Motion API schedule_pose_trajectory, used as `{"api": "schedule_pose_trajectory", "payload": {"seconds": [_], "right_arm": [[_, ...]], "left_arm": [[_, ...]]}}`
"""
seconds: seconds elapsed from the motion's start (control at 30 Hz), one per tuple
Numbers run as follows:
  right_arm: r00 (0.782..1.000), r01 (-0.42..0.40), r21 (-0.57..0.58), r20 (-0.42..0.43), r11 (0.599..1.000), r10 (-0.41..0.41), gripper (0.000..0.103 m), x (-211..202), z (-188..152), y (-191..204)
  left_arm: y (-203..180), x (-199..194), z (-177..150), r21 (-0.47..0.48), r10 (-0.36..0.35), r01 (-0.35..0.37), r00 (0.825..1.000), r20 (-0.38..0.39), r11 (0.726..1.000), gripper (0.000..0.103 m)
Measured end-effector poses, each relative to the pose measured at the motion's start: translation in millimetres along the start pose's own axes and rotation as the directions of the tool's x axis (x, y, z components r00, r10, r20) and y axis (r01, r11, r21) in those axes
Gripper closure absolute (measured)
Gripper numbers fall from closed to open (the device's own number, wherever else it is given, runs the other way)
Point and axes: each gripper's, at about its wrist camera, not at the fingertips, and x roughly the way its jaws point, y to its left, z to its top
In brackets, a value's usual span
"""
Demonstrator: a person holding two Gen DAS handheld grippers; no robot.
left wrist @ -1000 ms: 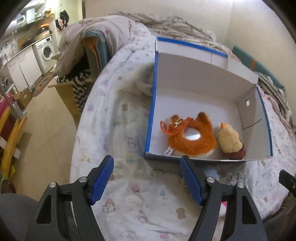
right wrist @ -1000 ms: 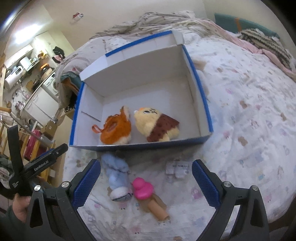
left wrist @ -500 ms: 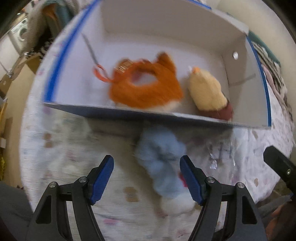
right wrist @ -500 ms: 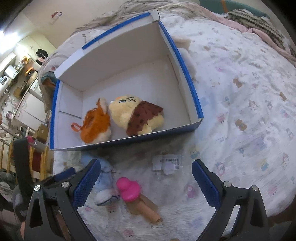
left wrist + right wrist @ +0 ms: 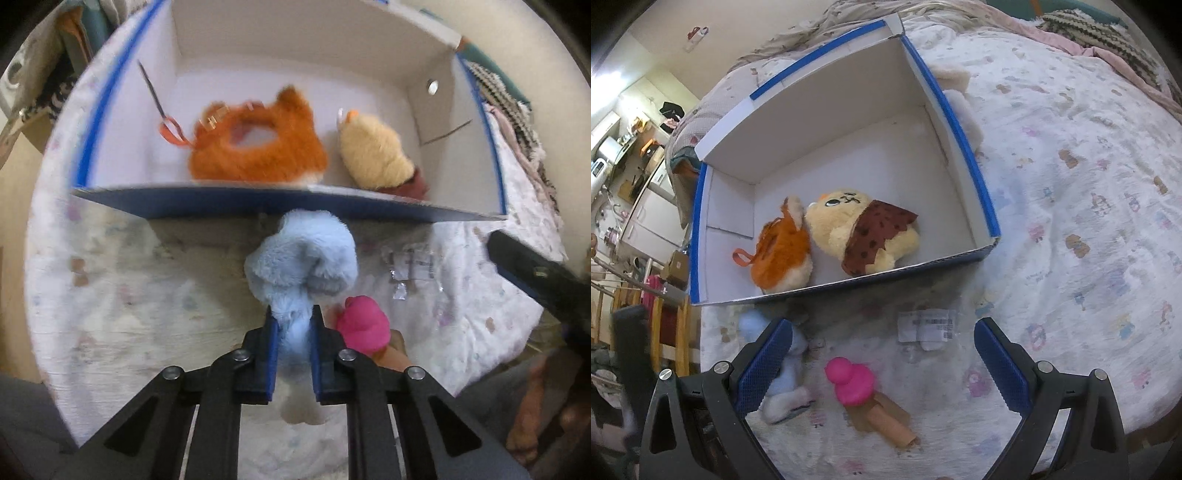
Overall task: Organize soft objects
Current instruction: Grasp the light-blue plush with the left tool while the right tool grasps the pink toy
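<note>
My left gripper (image 5: 291,314) is shut on a light blue plush toy (image 5: 301,260) lying on the bed just in front of the blue-edged white box (image 5: 258,201). The blue plush also shows in the right wrist view (image 5: 786,369), partly behind my left finger there. A pink ice-cream plush with a brown cone (image 5: 855,380) lies beside it, also in the left wrist view (image 5: 364,328). Inside the box lie an orange fox plush (image 5: 258,147) and a yellow plush with a brown spotted cape (image 5: 864,229). My right gripper (image 5: 882,354) is open and empty above the pink plush.
A white paper tag (image 5: 929,326) lies on the patterned bedsheet (image 5: 1089,206) near the box front. Blankets are heaped at the bed's far end. The bed's left edge drops to a floor with wooden furniture (image 5: 665,332) and kitchen units.
My left gripper dropped toward the bed, came over the blue plush and shut on it. The right gripper moved slightly closer to the box and stayed open.
</note>
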Motion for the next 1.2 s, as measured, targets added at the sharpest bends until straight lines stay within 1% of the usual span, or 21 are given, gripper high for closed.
{"api": "schedule_pose_trajectory", "payload": {"seconds": [0.1,0.17,0.23,0.33,0.4,0.5,0.53,0.57,0.6,0.63,0.67,0.7,0.8,0.9,0.97,1.0,1.03,1.1,1.17,1.2], "right_arm": [[1.000,0.000,-0.013,-0.009,1.000,-0.001,0.000,3.2,-0.3,4.1],[1.000,-0.001,-0.022,-0.017,1.000,0.000,0.000,5.6,-0.3,7.1],[1.000,0.000,-0.033,-0.027,0.999,-0.001,0.000,8.6,-1.1,10.3],[0.999,0.002,-0.052,-0.049,0.999,-0.004,0.000,15.1,-2.8,15.3],[0.997,-0.007,-0.067,-0.080,0.998,0.001,0.000,22.8,-4.8,19.8],[0.991,-0.033,-0.077,-0.135,0.996,0.022,0.000,35.0,-9.3,24.8],[0.989,-0.030,-0.080,-0.148,0.996,0.018,0.000,38.5,-11.1,26.1],[0.987,-0.026,-0.088,-0.159,0.996,0.011,0.000,41.7,-12.9,27.7],[0.985,-0.029,-0.097,-0.175,0.995,0.012,0.001,45.8,-15.2,30.0],[0.981,-0.037,-0.106,-0.192,0.994,0.016,0.007,49.5,-18.2,32.6],[0.976,-0.047,-0.120,-0.218,0.992,0.020,0.011,54.8,-21.3,36.1],[0.970,-0.053,-0.134,-0.243,0.990,0.020,0.016,59.9,-24.6,39.5],[0.954,-0.054,-0.166,-0.300,0.985,0.001,0.017,74.8,-33.3,46.8],[0.937,-0.058,-0.140,-0.349,0.988,0.005,0.022,89.2,-36.4,45.0],[0.925,-0.046,-0.130,-0.379,0.990,-0.007,0.033,98.5,-39.5,43.8],[0.920,-0.040,-0.128,-0.392,0.991,-0.013,0.051,103.0,-40.1,43.3],[0.916,-0.037,-0.130,-0.401,0.991,-0.018,0.059,106.8,-41.1,44.3],[0.916,-0.018,-0.156,-0.398,0.988,-0.046,0.059,109.1,-42.7,47.1],[0.931,-0.030,-0.170,-0.365,0.985,-0.035,0.059,103.6,-41.0,51.5],[0.941,-0.035,-0.178,-0.337,0.983,-0.028,0.059,97.8,-38.7,53.8]], "left_arm": [[13.3,-29.2,2.9,0.007,0.008,-0.008,0.999,0.053,1.000,0.090],[26.5,-46.4,3.7,-0.001,0.031,-0.031,0.996,0.087,1.000,0.090],[39.9,-54.2,6.6,-0.017,0.050,-0.049,0.994,0.097,0.999,0.090],[58.6,-50.6,8.4,-0.041,0.094,-0.090,0.992,0.081,0.995,0.090],[67.2,-41.9,7.4,-0.058,0.102,-0.099,0.993,0.061,0.993,0.090],[73.9,-32.2,5.7,-0.074,0.124,-0.119,0.990,0.074,0.990,0.090],[76.6,-29.6,4.6,-0.080,0.138,-0.131,0.987,0.086,0.988,0.090],[78.7,-28.4,5.8,-0.088,0.154,-0.147,0.984,0.084,0.985,0.090],[80.9,-25.5,6.0,-0.108,0.154,-0.146,0.986,0.070,0.983,0.090],[80.0,-23.3,5.6,-0.119,0.137,-0.129,0.989,0.061,0.985,0.090],[80.2,-21.3,5.0,-0.122,0.129,-0.121,0.990,0.058,0.985,0.090],[79.8,-20.7,4.3,-0.121,0.131,-0.123,0.989,0.061,0.985,0.090],[76.7,-20.6,3.0,-0.110,0.142,-0.133,0.987,0.076,0.985,0.090],[76.8,-20.2,2.7,-0.110,0.138,-0.129,0.987,0.078,0.986,0.090],[77.5,-20.1,2.9,-0.115,0.132,-0.123,0.988,0.076,0.986,0.090],[78.6,-20.2,3.0,-0.119,0.129,-0.119,0.989,0.076,0.986,0.090],[79.0,-20.4,3.2,-0.121,0.128,-0.118,0.989,0.077,0.986,0.090],[79.4,-21.4,3.3,-0.122,0.129,-0.118,0.988,0.081,0.985,0.090],[79.4,-22.2,2.7,-0.121,0.128,-0.118,0.988,0.085,0.986,0.090],[79.5,-22.5,2.4,-0.121,0.129,-0.118,0.988,0.087,0.986,0.090]]}}
